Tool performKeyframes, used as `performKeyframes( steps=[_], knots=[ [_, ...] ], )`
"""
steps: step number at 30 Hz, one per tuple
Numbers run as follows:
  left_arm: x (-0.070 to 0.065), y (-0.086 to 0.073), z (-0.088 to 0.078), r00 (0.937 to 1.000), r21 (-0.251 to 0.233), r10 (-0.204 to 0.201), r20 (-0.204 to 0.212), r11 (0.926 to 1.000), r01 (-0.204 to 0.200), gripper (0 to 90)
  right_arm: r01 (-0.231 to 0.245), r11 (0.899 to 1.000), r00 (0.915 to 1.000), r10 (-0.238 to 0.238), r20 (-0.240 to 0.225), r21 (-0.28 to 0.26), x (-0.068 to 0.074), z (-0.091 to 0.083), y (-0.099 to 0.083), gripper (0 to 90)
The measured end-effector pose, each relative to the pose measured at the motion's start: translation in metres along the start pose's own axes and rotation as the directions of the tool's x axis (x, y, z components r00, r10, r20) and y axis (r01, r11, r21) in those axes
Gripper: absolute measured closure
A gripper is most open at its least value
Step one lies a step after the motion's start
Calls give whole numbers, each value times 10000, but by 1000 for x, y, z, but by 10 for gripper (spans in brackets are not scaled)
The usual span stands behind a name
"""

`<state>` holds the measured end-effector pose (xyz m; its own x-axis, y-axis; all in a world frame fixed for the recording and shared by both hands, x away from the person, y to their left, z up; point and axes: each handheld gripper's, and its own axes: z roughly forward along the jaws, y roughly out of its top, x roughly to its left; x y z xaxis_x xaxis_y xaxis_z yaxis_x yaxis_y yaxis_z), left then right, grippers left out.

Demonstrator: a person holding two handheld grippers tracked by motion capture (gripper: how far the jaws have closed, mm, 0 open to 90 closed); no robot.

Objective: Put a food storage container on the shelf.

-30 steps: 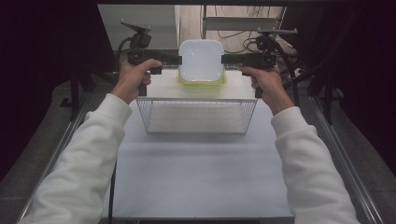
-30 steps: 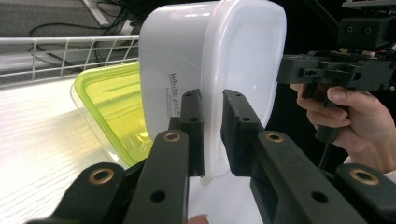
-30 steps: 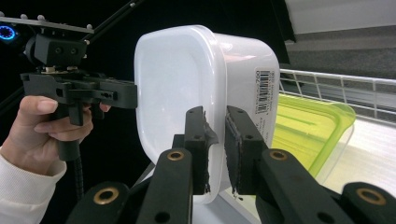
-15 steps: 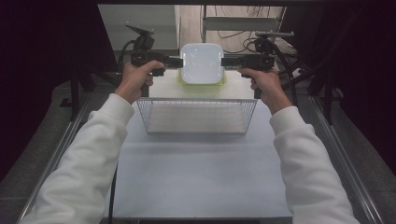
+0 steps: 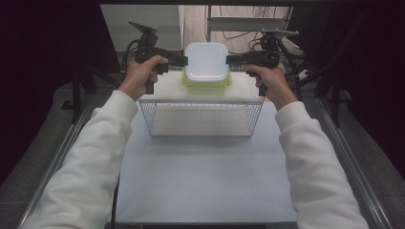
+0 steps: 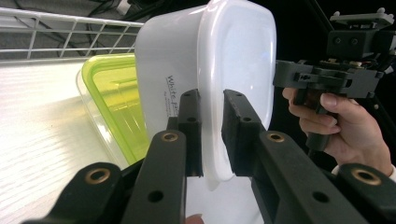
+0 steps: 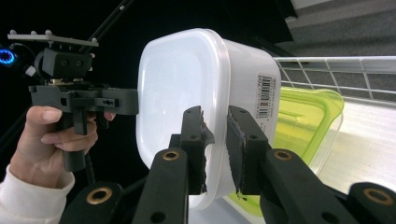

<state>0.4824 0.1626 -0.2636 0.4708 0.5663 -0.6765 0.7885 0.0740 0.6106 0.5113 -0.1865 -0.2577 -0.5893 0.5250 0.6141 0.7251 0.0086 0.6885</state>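
Observation:
A white lidded plastic container (image 5: pixel 206 62) hangs between both grippers, right above a clear container with a yellow-green lid (image 5: pixel 206 83). I cannot tell whether the two touch. My left gripper (image 5: pixel 183 60) is shut on its left rim and my right gripper (image 5: pixel 230 59) on its right rim. In the left gripper view the black jaws (image 6: pixel 212 97) pinch the white container (image 6: pixel 233 56), with the green-lidded one (image 6: pixel 112 93) behind it. In the right gripper view the jaws (image 7: pixel 215 114) clamp the white container (image 7: pixel 182 84) in front of the green lid (image 7: pixel 306 116).
The green-lidded container rests on a white board (image 5: pixel 160 90) behind a wire basket (image 5: pixel 200 118), which stands on the white table top (image 5: pixel 200 176). Dark stands and cables crowd the back and both sides.
Almost nothing has moved. The white container stays held between the two grippers above the green lid, and the hands have risen very slightly.

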Motion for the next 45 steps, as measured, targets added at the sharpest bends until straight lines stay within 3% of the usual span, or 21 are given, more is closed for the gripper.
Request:
performKeyframes(
  steps=[3, 8, 12, 17, 22, 25, 28, 33, 40, 43, 45],
  knots=[
    [7, 4, 2, 9992, -15, -340, 190, 9994, 340, 765, -378, 9993, 9993, 378, -5, 47, -4, 3, 4, 752],
    [19, 9, 7, 9928, -155, -1010, 640, 9946, 1022, 751, -1069, 9941, 9943, 1069, 19, 188, -10, 8, 11, 736],
    [25, 11, 11, 9891, -216, -1271, 742, 9914, 1291, 726, -1592, 9872, 9872, 1593, -40, 90, -17, 12, 14, 733],
    [29, 10, 14, 9896, -249, -1252, 712, 9916, 1273, 682, -1863, 9825, 9825, 1864, -52, 52, -22, 16, 13, 718],
    [27, 9, 17, 9939, -404, -1007, 459, 9939, 1025, 656, -1647, 9863, 9863, 1646, -62, -126, -22, 16, 11, 707],
    [26, 8, 20, 9967, -509, -707, 386, 9961, 726, 563, -1323, 9911, 9911, 1325, 119, -157, -20, 17, 9, 625],
    [23, 6, 19, 9992, -817, -342, 203, 9960, 357, 439, -689, 9961, 9972, 704, 255, -549, -16, 15, 6, 513],
    [10, 0, 8, 9985, -1063, 550, -53, 9928, -553, 313, 445, 9942, 9975, -387, 597, -984, -6, 0, -1, 391],
    [-8, -19, -10, 9888, -1387, 1485, -148, 9790, -1491, 277, 1824, 9758, 9808, -1719, 921, -1207, 8, -25, -20, 327],
    [-14, -34, -18, 9797, -1282, 1930, -543, 9717, -1986, 270, 2575, 9616, 9612, -2449, 1268, -945, 16, -33, -32, 306],
    [-16, -47, -22, 9773, -1282, 2058, -506, 9691, -2108, 267, 2875, 9552, 9503, -2752, 1459, -708, 21, -38, -42, 289]
  ],
)
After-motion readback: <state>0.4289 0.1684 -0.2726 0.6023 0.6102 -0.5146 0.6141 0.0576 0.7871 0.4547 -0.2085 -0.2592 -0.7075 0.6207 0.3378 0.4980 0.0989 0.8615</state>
